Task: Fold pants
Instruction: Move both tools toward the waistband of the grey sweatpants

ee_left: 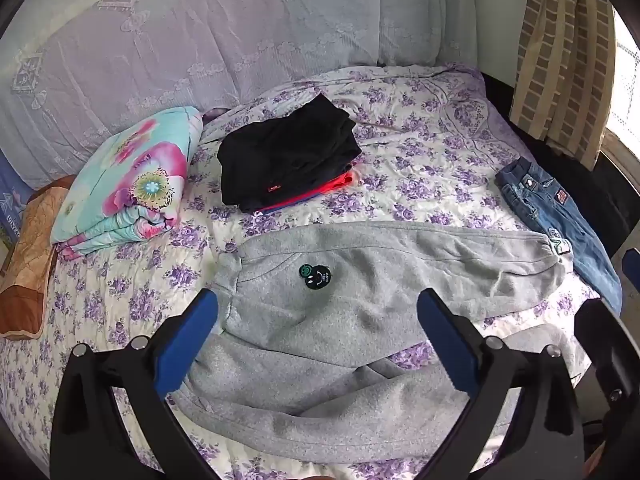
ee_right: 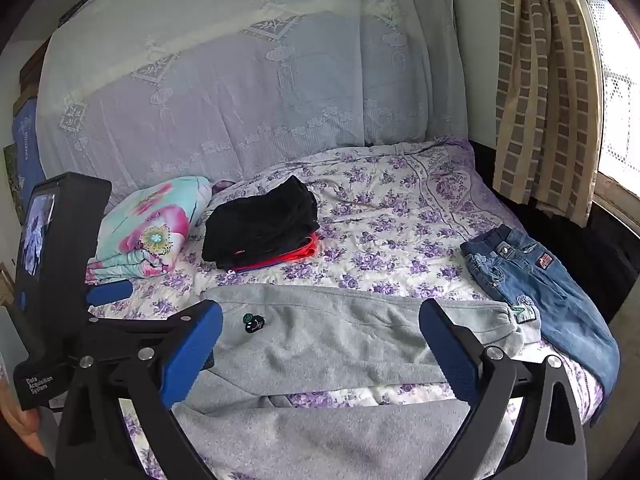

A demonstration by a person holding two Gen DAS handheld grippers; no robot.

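Observation:
Grey sweatpants [ee_left: 360,300] [ee_right: 340,340] lie spread on the flowered bed, waistband at the left, legs splayed toward the right and the near edge. A dark round patch [ee_left: 315,276] [ee_right: 253,323] marks the hip. My left gripper [ee_left: 318,336] hovers open above the seat of the pants, nothing between its blue fingers [ee_left: 188,340]. My right gripper [ee_right: 320,352] also stands open, above the upper leg, holding nothing. In the right wrist view the left gripper's body [ee_right: 52,280] shows at the left.
A stack of folded black and red clothes [ee_left: 288,160] [ee_right: 260,228] sits mid-bed. Blue jeans [ee_left: 560,224] [ee_right: 544,288] lie at the right edge. A folded floral quilt [ee_left: 132,184] [ee_right: 148,228] and a brown pillow [ee_left: 28,264] rest at the left. Curtains [ee_right: 548,80] hang at the right.

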